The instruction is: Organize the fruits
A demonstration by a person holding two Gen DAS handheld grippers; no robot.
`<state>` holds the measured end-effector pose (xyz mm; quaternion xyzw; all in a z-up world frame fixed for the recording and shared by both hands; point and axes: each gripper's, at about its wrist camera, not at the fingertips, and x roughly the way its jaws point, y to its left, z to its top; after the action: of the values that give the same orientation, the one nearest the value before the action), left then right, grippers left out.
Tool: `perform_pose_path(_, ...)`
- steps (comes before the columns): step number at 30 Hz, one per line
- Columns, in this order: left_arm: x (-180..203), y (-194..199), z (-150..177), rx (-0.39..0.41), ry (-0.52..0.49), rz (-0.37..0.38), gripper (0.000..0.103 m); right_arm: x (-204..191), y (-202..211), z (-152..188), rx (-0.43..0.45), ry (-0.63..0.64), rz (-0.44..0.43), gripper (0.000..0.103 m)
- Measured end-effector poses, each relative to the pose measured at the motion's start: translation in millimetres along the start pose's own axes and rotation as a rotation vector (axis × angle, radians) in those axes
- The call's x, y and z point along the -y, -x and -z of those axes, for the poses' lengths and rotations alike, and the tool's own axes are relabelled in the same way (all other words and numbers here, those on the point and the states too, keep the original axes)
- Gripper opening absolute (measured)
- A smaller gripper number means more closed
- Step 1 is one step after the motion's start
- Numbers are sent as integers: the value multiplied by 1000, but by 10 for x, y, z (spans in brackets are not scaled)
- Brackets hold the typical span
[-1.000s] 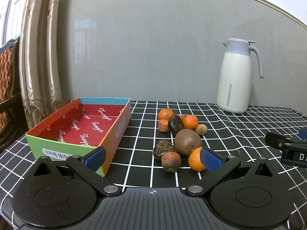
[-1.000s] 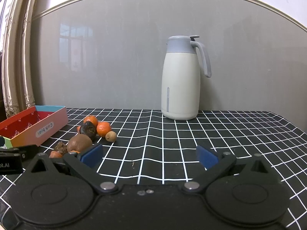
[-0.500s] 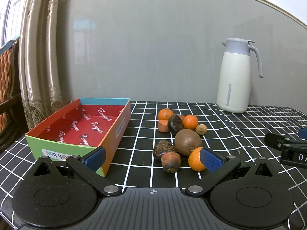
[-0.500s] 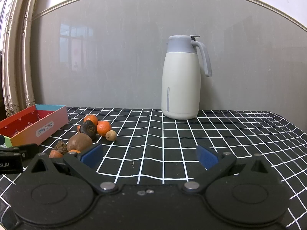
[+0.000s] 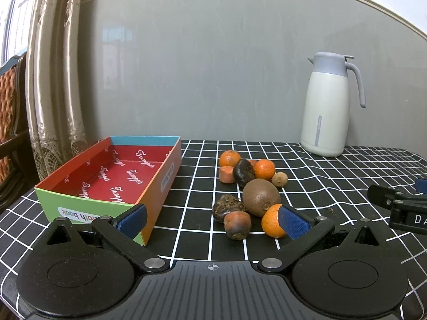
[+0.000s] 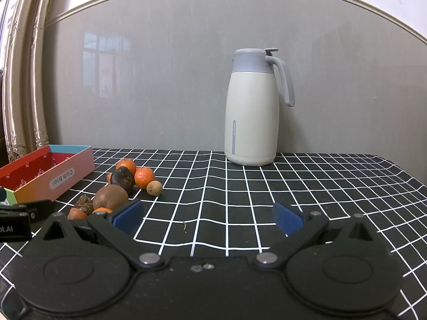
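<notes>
A tall cream-white thermos jug with a grey lid and grey handle (image 6: pixel 250 117) stands upright at the back of the black tablecloth with a white grid (image 6: pixel 240 200), far ahead of the claw and close to the smooth grey wall panel (image 6: pixel 173 80). Shiny beige curtains with lace hems (image 5: pixel 50 80) hang far off to the claw's left, with a brown woven chair back (image 5: pixel 10 122) beyond them at the left edge.

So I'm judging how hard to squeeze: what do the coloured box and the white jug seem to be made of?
Coloured box: looks like thin printed cardboard, slightly glossy, with sharp folded edges and printed lettering. White jug: body looks like smooth painted metal or hard plastic, satin sheen; its grey lid and handle look like moulded plastic. The pictures cannot settle it.
</notes>
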<state>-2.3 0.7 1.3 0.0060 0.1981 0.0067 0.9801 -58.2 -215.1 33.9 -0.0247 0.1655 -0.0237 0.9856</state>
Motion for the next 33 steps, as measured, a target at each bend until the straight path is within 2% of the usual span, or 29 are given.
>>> perform_pose_path(5,69,-133,-12,-24,-21,-7,103,6,-5,0,4,-4,13,103)
perform_pose_path(15,217,-410,7,-105,-11,39,103,100,-37,7,-6,-20,59,103)
perform_pose_path(19,374,-342,10,-67,-37,13,103,151,-90,2,-20,-38,91,103)
perform_pose_path(23,459,-371,6,-87,-2,78,103,216,-122,11,-27,-47,117,103)
perform_pose_path(27,588,-414,17,-93,-2,98,102,287,-125,18,-33,-63,128,103)
perform_pose_path(29,659,-471,21,-106,-8,112,81,318,-131,18,-36,-73,131,103)
perform_pose_path(33,757,-661,36,-163,-9,121,71,363,-145,20,-40,-84,136,103)
